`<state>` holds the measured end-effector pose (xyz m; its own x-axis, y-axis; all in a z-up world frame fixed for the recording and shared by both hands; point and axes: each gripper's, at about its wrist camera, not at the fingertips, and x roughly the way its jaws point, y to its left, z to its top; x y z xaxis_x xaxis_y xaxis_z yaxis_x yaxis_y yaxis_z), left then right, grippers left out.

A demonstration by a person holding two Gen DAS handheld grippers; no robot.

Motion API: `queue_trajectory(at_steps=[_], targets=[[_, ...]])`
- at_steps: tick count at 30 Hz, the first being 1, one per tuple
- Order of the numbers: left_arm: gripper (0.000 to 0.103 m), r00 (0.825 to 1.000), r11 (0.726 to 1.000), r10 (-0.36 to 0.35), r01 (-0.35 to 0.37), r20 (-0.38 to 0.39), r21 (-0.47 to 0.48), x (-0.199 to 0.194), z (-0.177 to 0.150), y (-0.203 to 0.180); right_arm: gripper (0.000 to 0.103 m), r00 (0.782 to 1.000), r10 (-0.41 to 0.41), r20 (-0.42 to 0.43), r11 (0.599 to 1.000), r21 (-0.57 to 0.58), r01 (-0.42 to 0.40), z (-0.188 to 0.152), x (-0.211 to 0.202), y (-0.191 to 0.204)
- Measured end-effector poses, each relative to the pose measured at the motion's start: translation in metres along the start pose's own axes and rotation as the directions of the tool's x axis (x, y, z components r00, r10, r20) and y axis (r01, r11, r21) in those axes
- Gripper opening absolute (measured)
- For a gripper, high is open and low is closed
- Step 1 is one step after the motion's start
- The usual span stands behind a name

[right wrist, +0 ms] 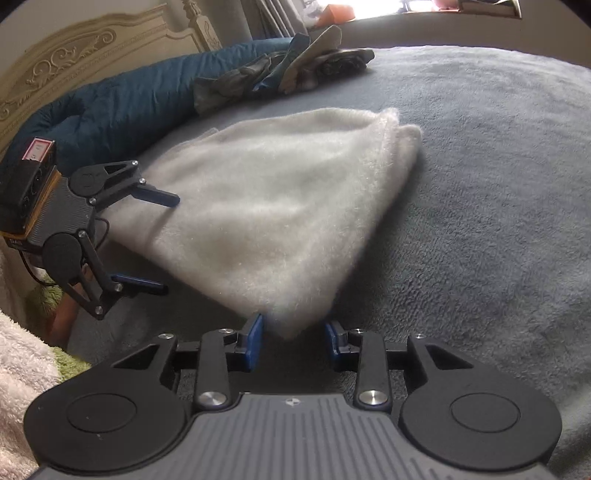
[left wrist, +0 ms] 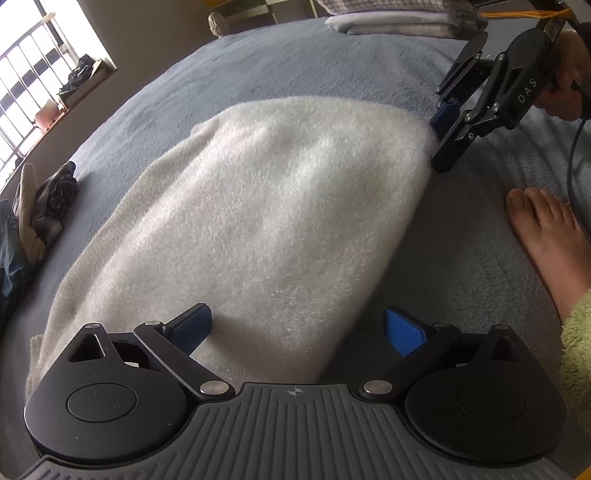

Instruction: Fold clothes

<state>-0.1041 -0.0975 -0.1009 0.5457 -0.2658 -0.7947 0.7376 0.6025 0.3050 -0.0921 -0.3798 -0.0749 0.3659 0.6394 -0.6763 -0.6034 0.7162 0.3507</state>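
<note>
A fluffy white garment (left wrist: pixel 266 221) lies folded on the grey-blue bed cover; it also shows in the right wrist view (right wrist: pixel 266 206). My left gripper (left wrist: pixel 299 332) is open, its blue pads astride the garment's near end, just above it. It shows in the right wrist view (right wrist: pixel 162 243) at the left, open. My right gripper (right wrist: pixel 293 338) is open, with the garment's corner between its pads, which do not press it. In the left wrist view it (left wrist: pixel 441 129) sits at the garment's far right corner.
A pile of unfolded clothes (right wrist: pixel 280 70) and a dark blue duvet (right wrist: pixel 110 103) lie by the headboard. Folded items (left wrist: pixel 402 18) are stacked at the bed's far edge. A bare foot (left wrist: pixel 546 236) rests on the cover (left wrist: pixel 332 66) to the right.
</note>
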Motion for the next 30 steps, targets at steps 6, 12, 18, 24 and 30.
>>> queue_trajectory(at_steps=[6,12,18,24,30], targets=[[0.100,1.000,0.999,0.023,-0.022,-0.014,0.037,-0.001,-0.003,-0.007,0.016,0.997,-0.024,0.072,0.999,-0.042,0.027,-0.006,-0.006,0.012],[0.100,0.999,0.998,0.032,-0.030,-0.023,0.055,0.000,-0.005,-0.010,0.012,0.997,-0.054,0.056,0.990,-0.124,0.061,-0.007,-0.011,0.010],[0.101,0.999,0.998,0.033,-0.032,-0.018,0.061,0.000,-0.008,-0.010,0.011,1.000,-0.024,0.004,0.999,-0.024,0.024,-0.013,-0.004,-0.008],[0.101,1.000,0.998,0.025,-0.024,-0.017,0.051,0.002,-0.005,-0.008,0.014,0.995,-0.100,-0.024,0.995,-0.007,0.100,-0.002,-0.041,-0.007],[0.101,1.000,0.999,0.021,-0.020,-0.015,0.044,0.002,-0.005,-0.007,0.013,0.994,-0.103,0.020,0.991,-0.079,0.105,0.010,-0.030,0.016]])
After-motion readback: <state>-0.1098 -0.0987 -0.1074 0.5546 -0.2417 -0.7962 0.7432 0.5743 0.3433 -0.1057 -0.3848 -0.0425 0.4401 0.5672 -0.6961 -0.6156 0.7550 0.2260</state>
